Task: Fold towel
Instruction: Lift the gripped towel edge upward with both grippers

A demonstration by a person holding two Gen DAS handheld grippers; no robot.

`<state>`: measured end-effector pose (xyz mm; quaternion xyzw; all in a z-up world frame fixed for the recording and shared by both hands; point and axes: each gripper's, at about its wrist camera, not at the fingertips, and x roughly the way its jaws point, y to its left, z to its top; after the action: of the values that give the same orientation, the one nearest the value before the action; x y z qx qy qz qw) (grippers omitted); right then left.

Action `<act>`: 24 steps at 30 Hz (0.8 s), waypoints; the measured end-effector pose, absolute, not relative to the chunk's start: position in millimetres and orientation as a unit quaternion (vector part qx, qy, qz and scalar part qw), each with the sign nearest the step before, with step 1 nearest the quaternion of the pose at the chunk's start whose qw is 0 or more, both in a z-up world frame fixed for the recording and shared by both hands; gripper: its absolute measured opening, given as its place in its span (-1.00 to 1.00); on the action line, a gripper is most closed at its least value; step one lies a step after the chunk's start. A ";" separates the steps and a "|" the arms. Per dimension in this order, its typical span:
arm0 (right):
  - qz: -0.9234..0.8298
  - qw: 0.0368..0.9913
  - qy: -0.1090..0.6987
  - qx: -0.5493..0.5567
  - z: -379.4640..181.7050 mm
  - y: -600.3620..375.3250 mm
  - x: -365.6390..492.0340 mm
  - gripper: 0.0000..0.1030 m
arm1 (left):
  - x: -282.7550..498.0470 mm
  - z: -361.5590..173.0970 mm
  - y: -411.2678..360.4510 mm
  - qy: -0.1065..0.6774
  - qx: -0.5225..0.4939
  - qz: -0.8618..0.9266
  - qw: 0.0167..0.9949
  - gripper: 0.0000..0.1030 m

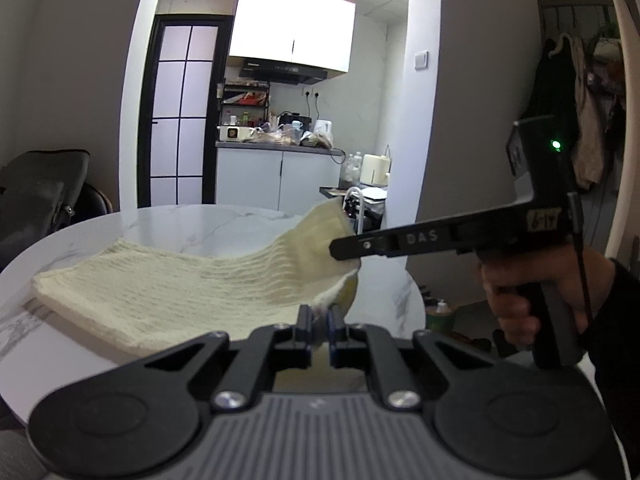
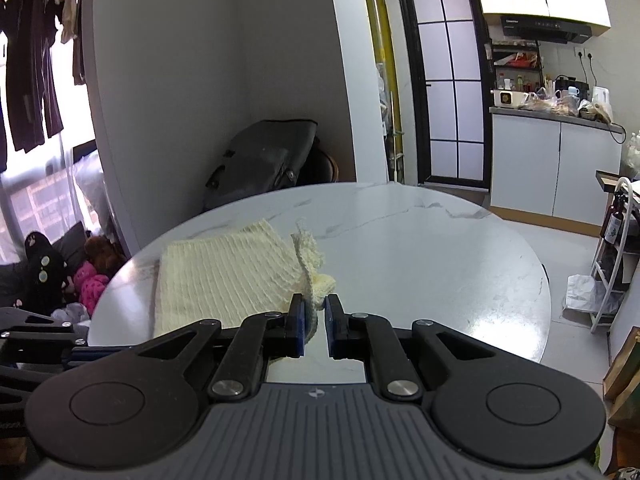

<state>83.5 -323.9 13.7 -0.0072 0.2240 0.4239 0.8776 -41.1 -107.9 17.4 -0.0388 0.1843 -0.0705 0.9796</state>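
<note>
Over a round marble table (image 2: pixel 420 248), the left gripper (image 1: pixel 319 318) and right gripper (image 2: pixel 315 312) each clamp nearly closed jaws on a raised corner of the cream towel (image 1: pixel 168 296).

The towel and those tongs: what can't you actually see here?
- Left wrist view: the towel's near edge is hidden behind the left tongs.
- Right wrist view: the towel's near edge is behind the right tongs.
- Both views: the table's legs are hidden beneath its top.
</note>
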 end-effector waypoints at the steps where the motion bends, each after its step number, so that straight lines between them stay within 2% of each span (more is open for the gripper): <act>1: 0.424 0.878 0.221 -0.005 16.2 -324.2 83.4 -0.78 | -41.8 20.6 -105.4 0.181 -0.043 -0.071 0.980 -0.85; 10: 0.426 0.882 0.201 0.013 32.5 -323.1 86.6 -0.78 | -42.5 44.0 -99.1 0.155 -0.050 -0.070 0.984 -0.85; 24: 0.423 0.884 0.197 0.016 41.9 -300.3 97.8 -0.78 | -27.2 45.9 -75.2 0.148 -0.074 -0.061 0.984 -0.85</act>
<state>97.8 -300.3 41.9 0.0158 0.1973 0.4228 0.8843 -27.2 -75.2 45.9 -0.0745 0.1479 -0.0606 0.9843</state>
